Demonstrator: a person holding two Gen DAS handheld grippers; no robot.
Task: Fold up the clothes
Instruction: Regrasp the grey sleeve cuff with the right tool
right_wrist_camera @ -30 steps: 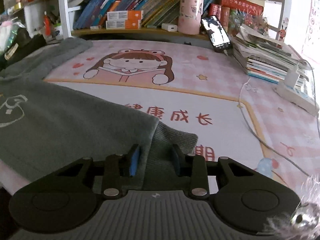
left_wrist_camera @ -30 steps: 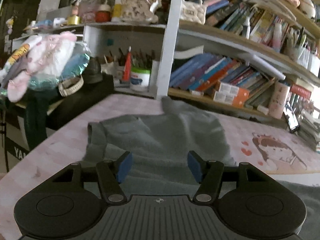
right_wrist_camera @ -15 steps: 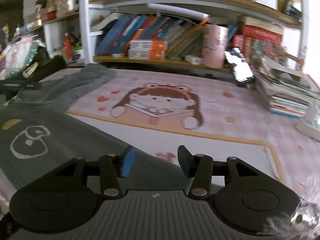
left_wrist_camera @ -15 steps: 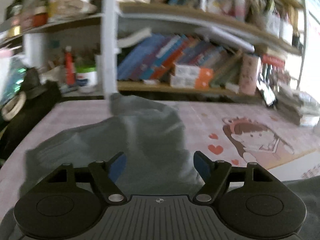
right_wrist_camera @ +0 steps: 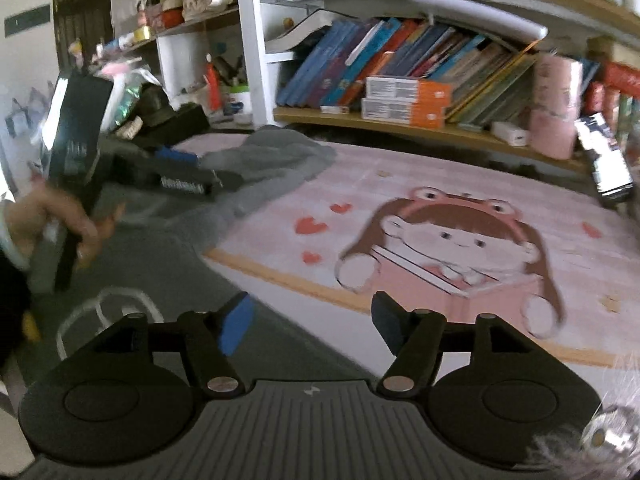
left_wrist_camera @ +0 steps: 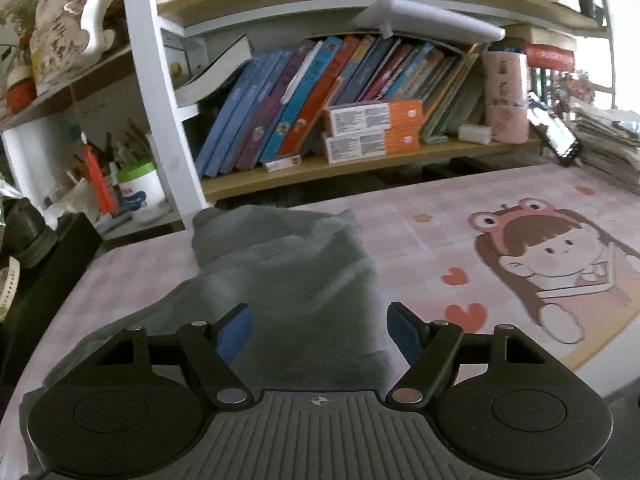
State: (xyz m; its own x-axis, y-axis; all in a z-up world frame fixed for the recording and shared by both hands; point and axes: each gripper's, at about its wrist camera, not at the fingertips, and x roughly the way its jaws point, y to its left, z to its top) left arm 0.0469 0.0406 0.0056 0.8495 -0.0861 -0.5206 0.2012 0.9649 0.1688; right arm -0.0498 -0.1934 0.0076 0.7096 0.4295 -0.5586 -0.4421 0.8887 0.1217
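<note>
Looking along my left gripper (left_wrist_camera: 319, 334), I see its blue pads standing wide apart with nothing pinched between them, and the grey sweatshirt (left_wrist_camera: 288, 292) lying under and ahead of the gap at lower centre of the frame. My right gripper (right_wrist_camera: 308, 326) has its jaws opening, and nothing sits between them; the grey cloth with a white outline print spreads under it at lower left. At the left edge of the right view, a hand (right_wrist_camera: 60, 220) holds the other gripper's handle over the garment. Beyond the grippers, the sweatshirt's bunched end reaches toward the shelf foot at centre. To the right of it lies the pink mat (right_wrist_camera: 460, 184) with a cartoon girl (right_wrist_camera: 452, 248) printed on it. Farthest back, in the upper frame, the bookshelf (left_wrist_camera: 360, 160) carries leaning books (left_wrist_camera: 304, 92) and two orange boxes (left_wrist_camera: 372, 128).
</note>
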